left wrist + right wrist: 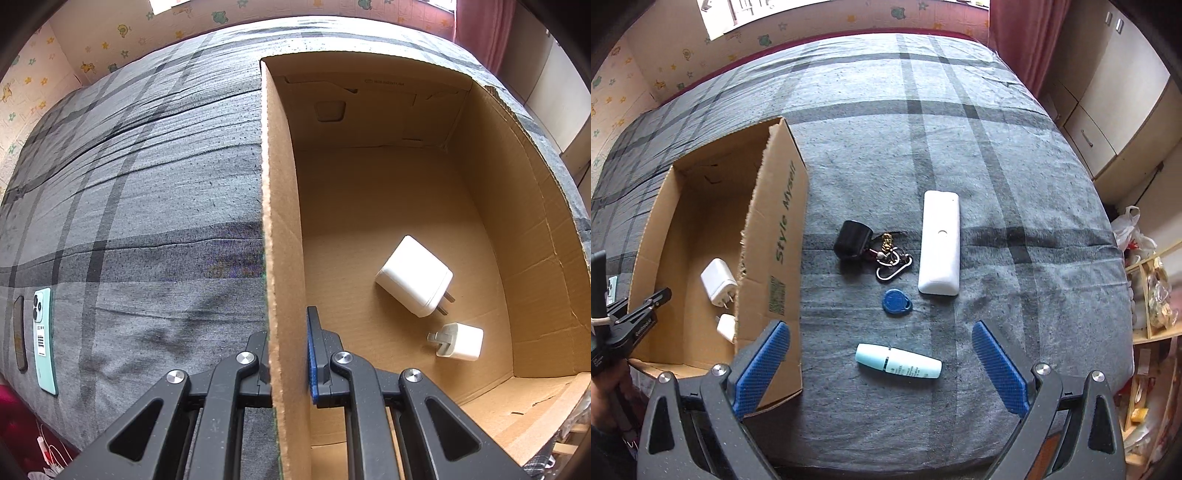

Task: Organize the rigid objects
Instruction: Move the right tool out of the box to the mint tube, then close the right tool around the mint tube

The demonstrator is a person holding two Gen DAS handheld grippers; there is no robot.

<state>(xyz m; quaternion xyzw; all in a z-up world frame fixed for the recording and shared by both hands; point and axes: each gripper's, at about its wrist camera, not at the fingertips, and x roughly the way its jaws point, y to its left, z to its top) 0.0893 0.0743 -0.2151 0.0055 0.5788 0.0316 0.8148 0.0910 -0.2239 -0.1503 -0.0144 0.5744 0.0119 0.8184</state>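
Note:
An open cardboard box (284, 229) (775, 236) stands on a grey plaid bed. My left gripper (288, 354) is shut on the box's left wall, one finger outside and one blue-padded finger inside. Two white plug chargers, a large one (413, 277) (716, 282) and a small one (460, 341) (726, 326), lie on the box floor. My right gripper (881, 362) hangs open over the bed, right of the box. Between its blue pads lies a pale blue tube (897, 361). Beyond it are a blue key fob (895, 300), a black pouch with keys and carabiner (866, 247), and a white remote (940, 242).
A mint-green phone (44, 339) and a dark slim object (19, 332) lie on the bed far left of the box. The bed (1015, 184) ends at a patterned wall behind. Cupboards, a curtain and cluttered shelves (1152, 295) stand to the right.

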